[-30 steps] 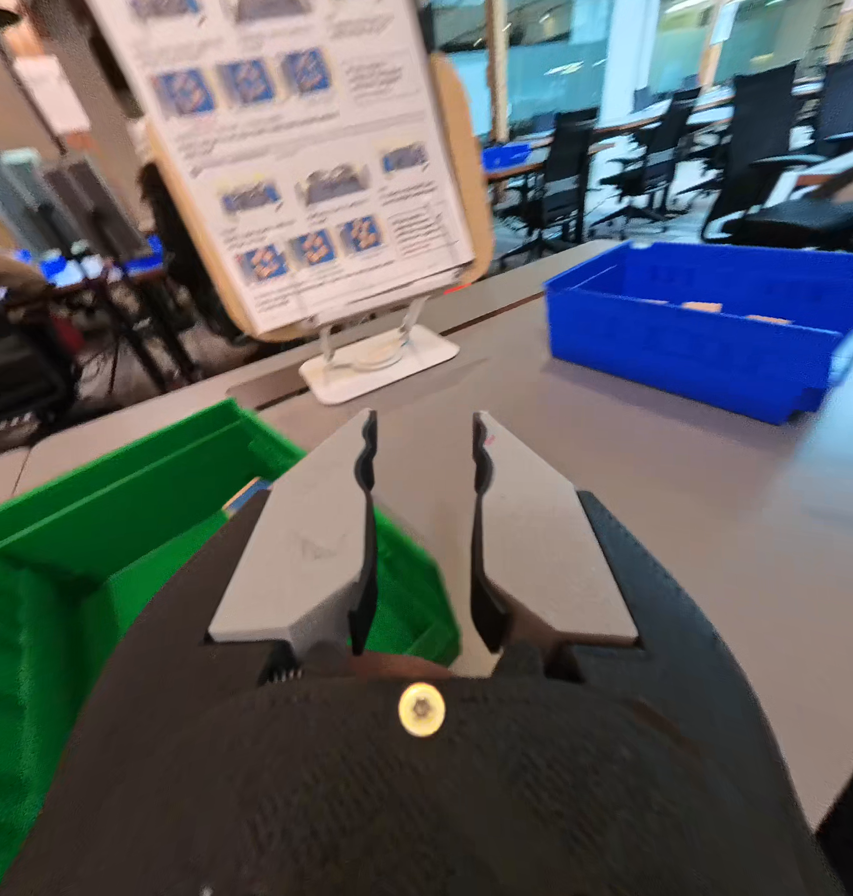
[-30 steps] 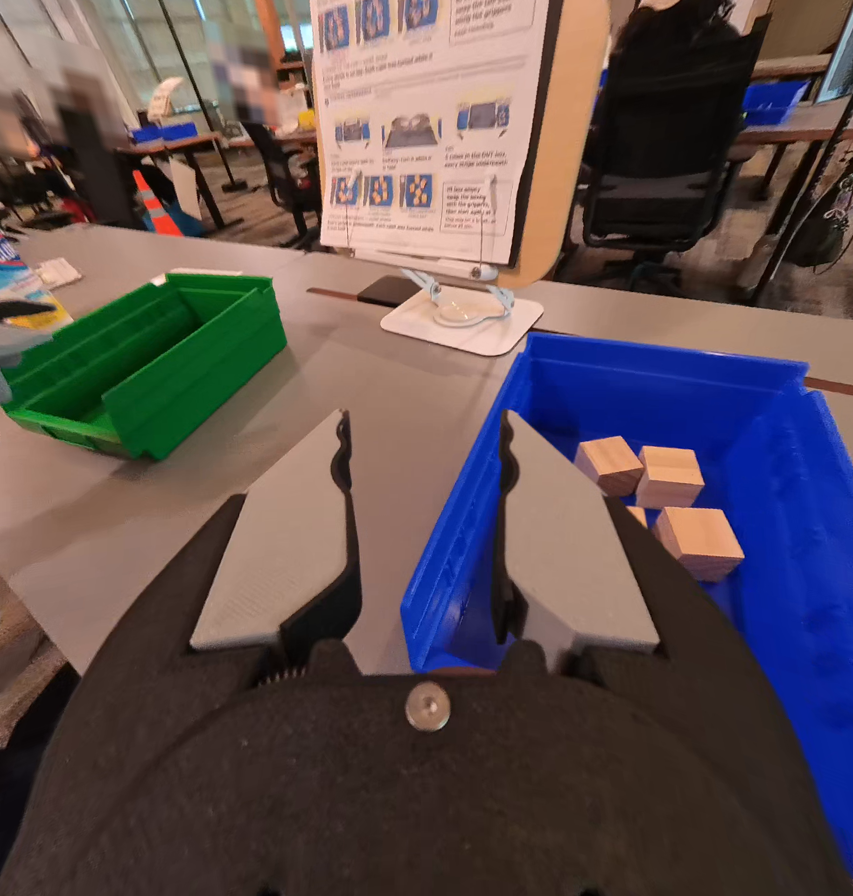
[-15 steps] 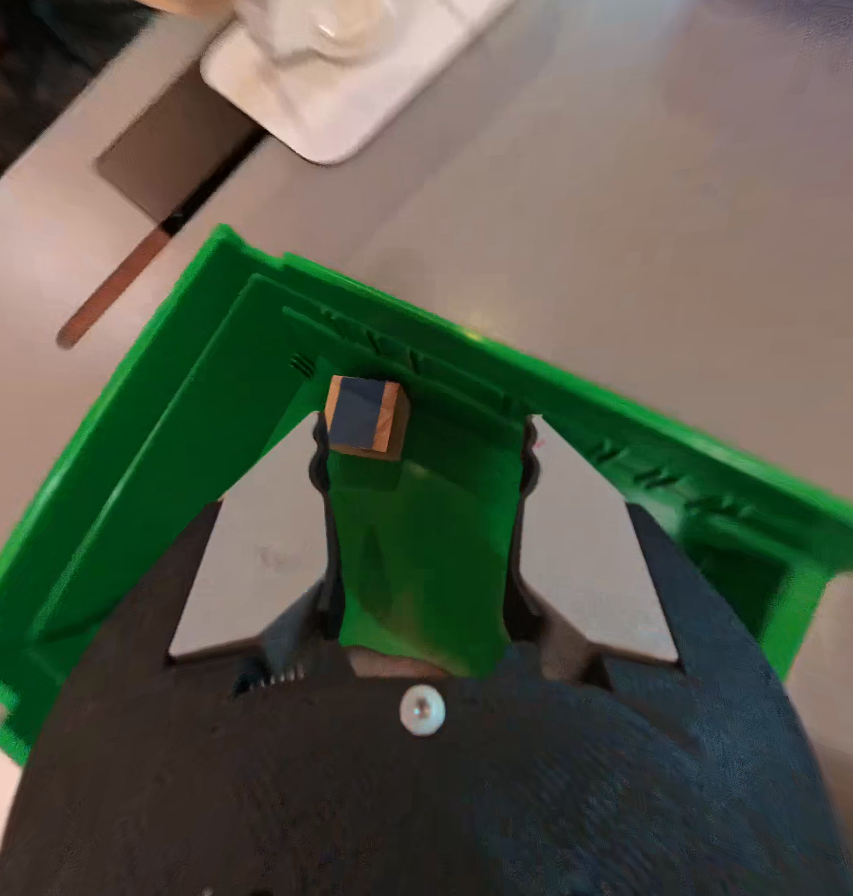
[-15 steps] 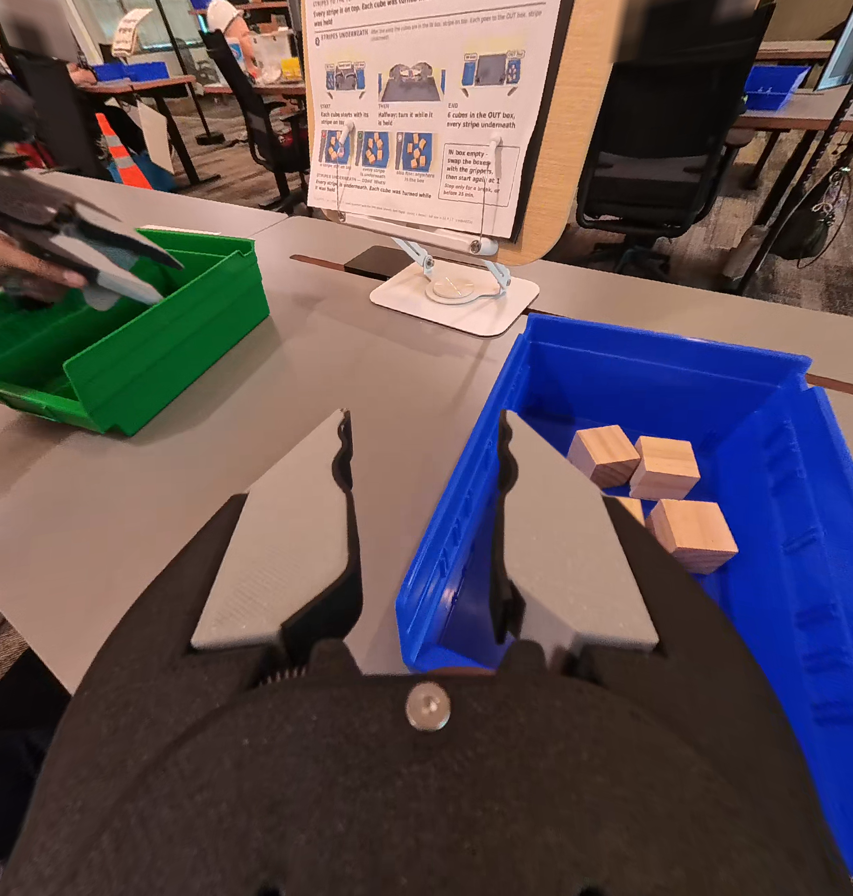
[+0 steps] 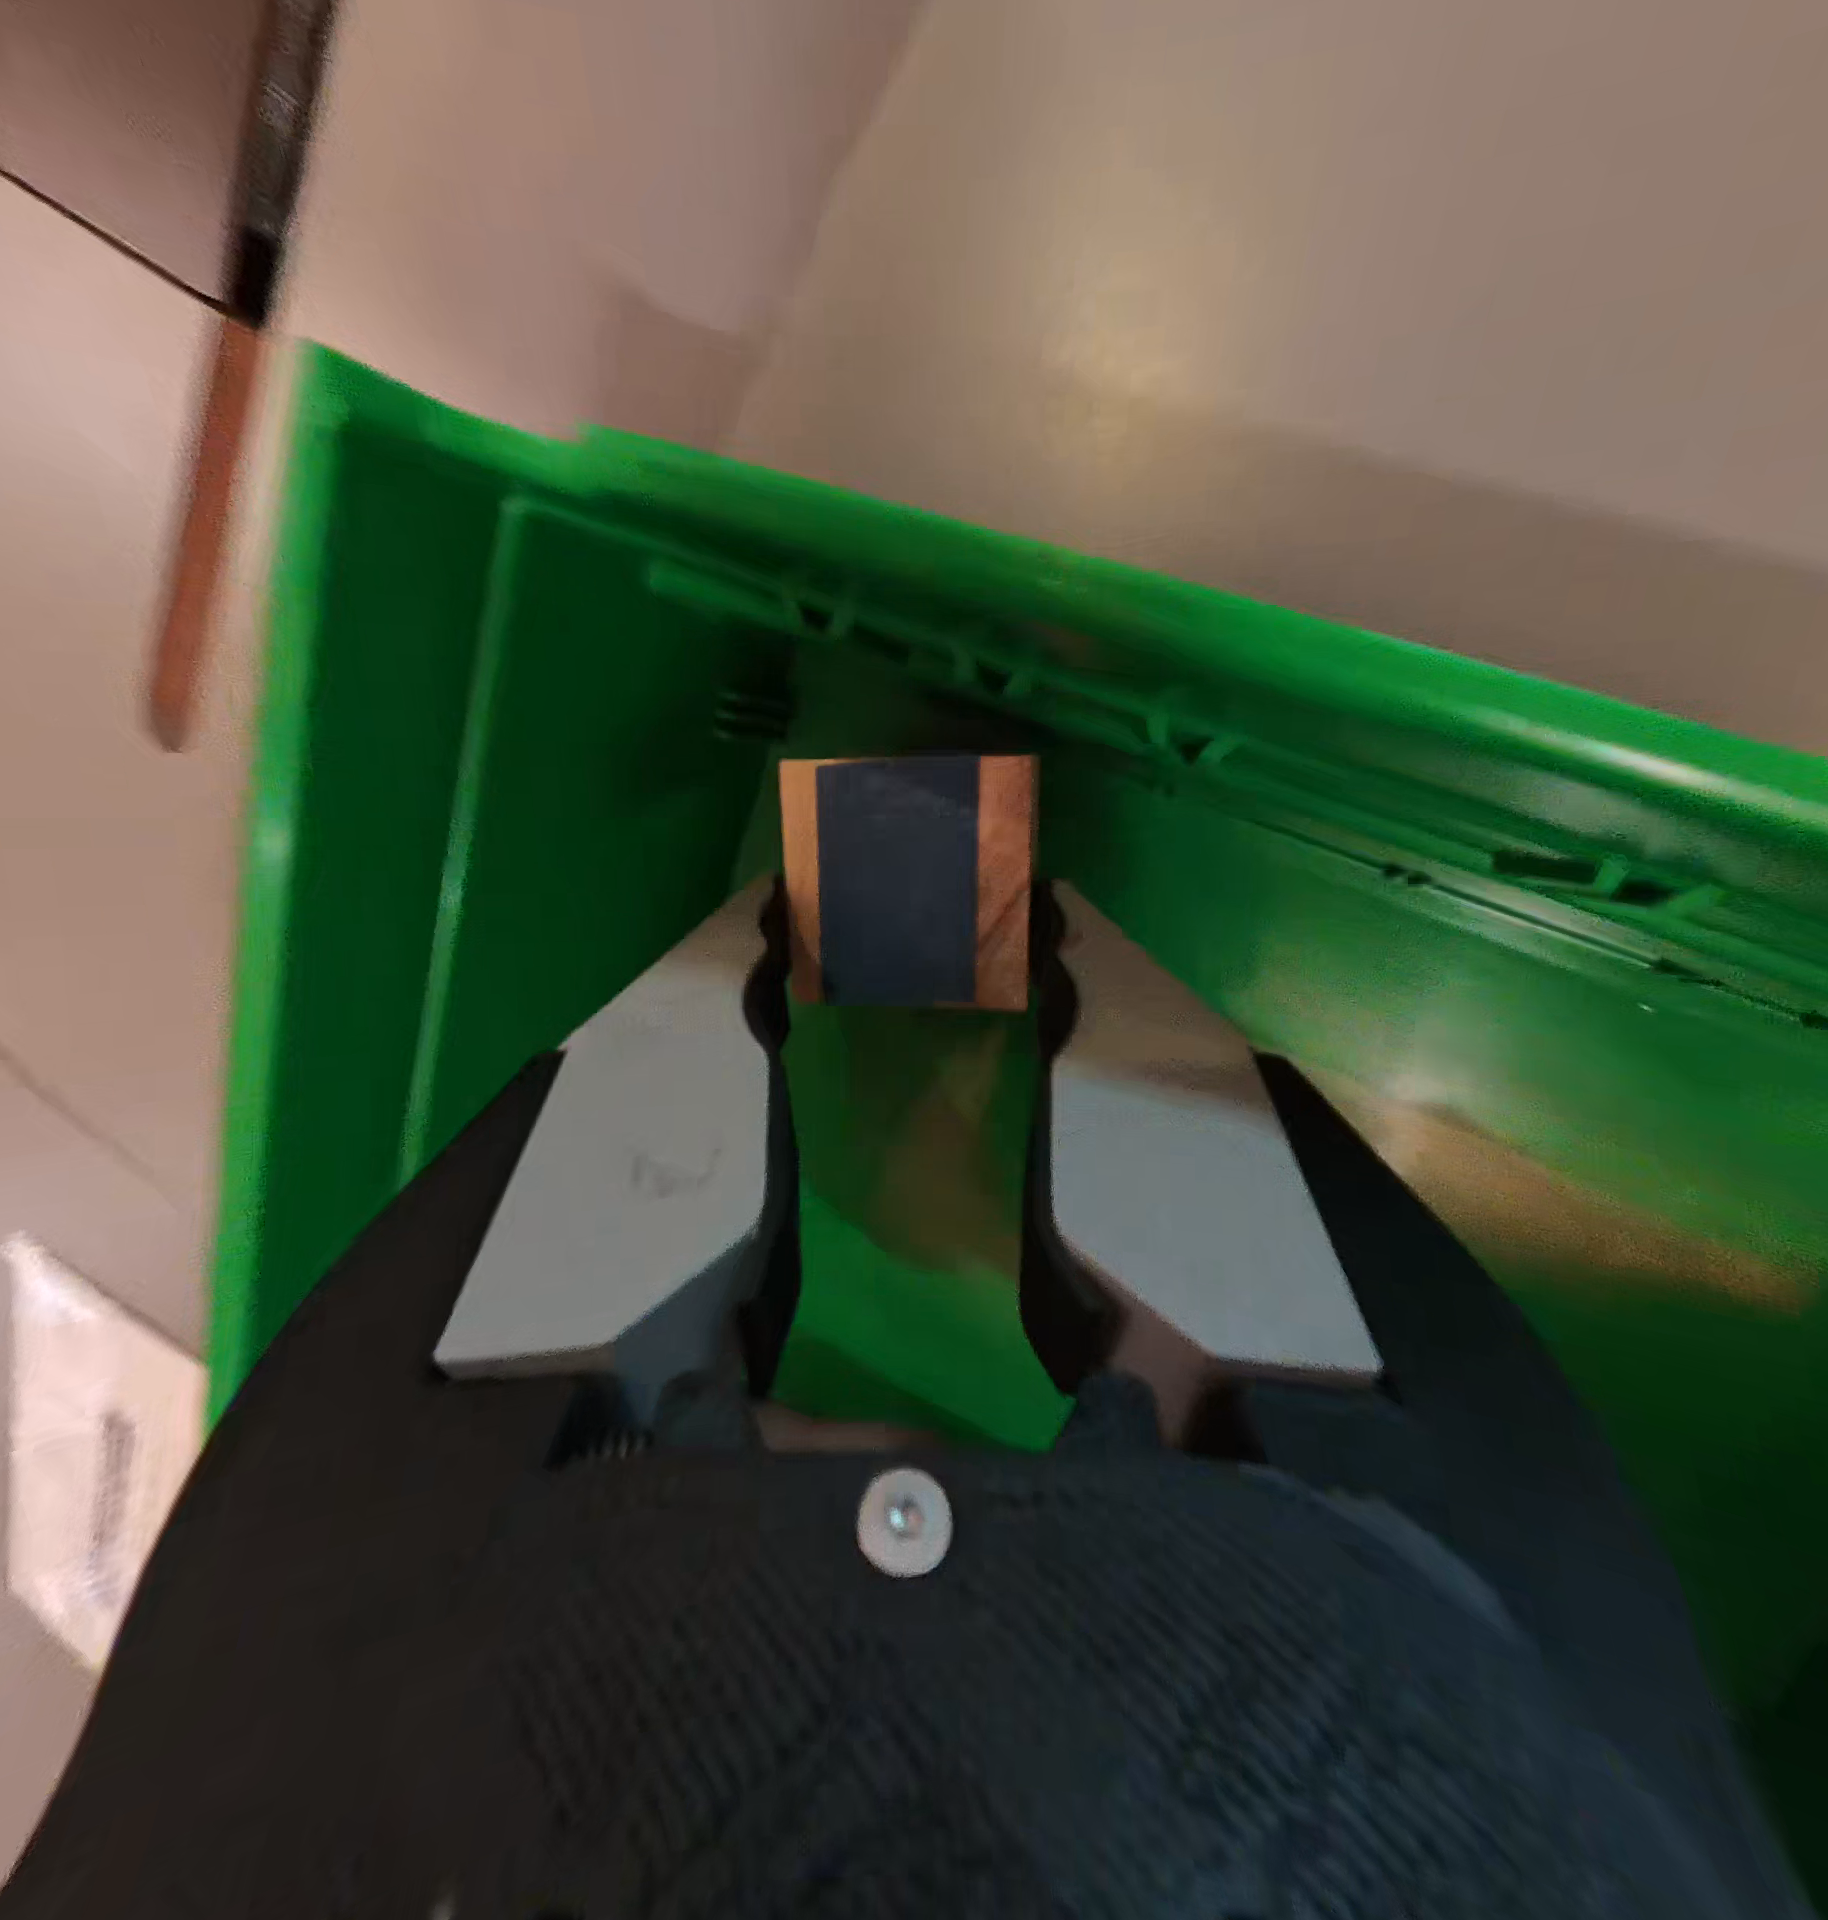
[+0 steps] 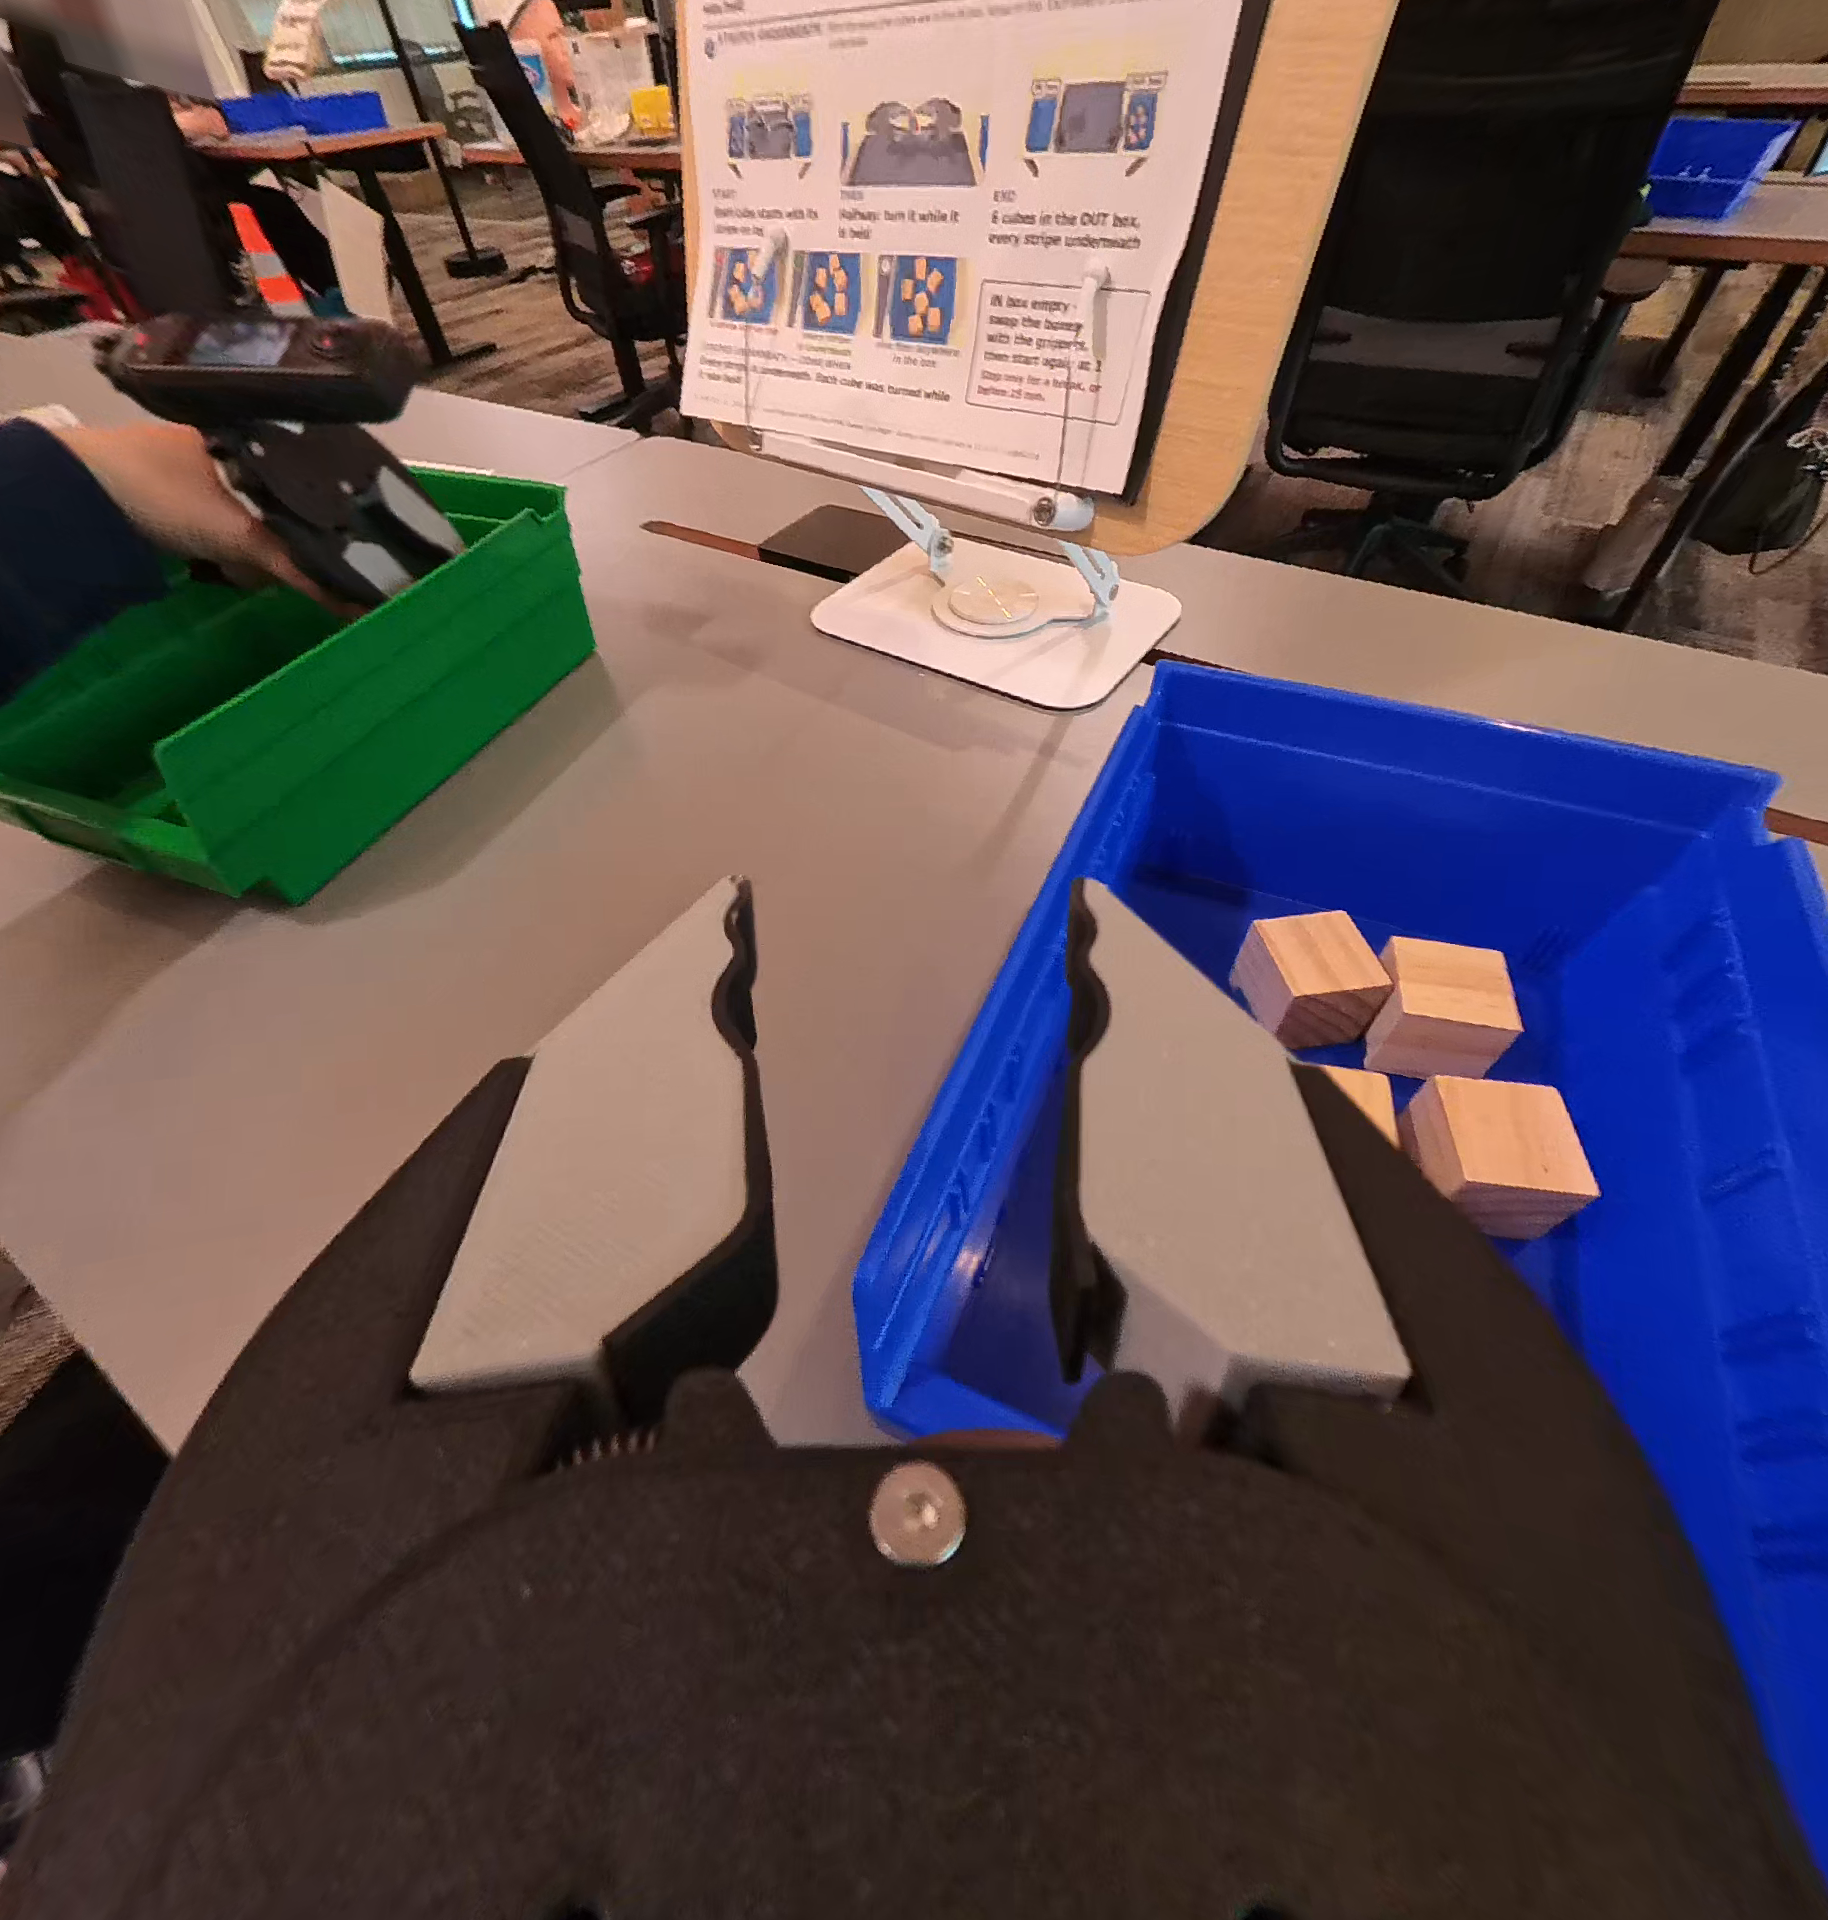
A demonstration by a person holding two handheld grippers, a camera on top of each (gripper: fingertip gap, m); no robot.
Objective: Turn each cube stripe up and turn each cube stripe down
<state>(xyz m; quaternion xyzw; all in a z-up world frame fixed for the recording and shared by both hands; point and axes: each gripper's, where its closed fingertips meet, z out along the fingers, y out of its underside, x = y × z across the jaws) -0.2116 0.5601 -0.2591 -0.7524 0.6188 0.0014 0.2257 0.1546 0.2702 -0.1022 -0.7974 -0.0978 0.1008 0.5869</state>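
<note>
A wooden cube with a dark blue stripe (image 5: 908,878) faces up in the far corner of the green bin (image 5: 1409,935). My left gripper (image 5: 910,925) has its jaws closed in against the cube's two sides. It also shows in the right wrist view (image 6: 338,509), dipped into the green bin (image 6: 370,727) and held by a hand. My right gripper (image 6: 910,935) is open and empty, over the table beside the left wall of the blue bin (image 6: 993,1091). Several plain-faced wooden cubes (image 6: 1445,1003) lie in the blue bin.
An instruction sheet on a white stand (image 6: 993,613) is at the back of the grey table between the bins. Office chairs (image 6: 1492,260) and other desks are behind it. A white packet (image 5: 79,1455) lies left of the green bin.
My left gripper moved deeper into the green bin to the striped cube and its jaws narrowed around it. My right gripper stayed put and open.
</note>
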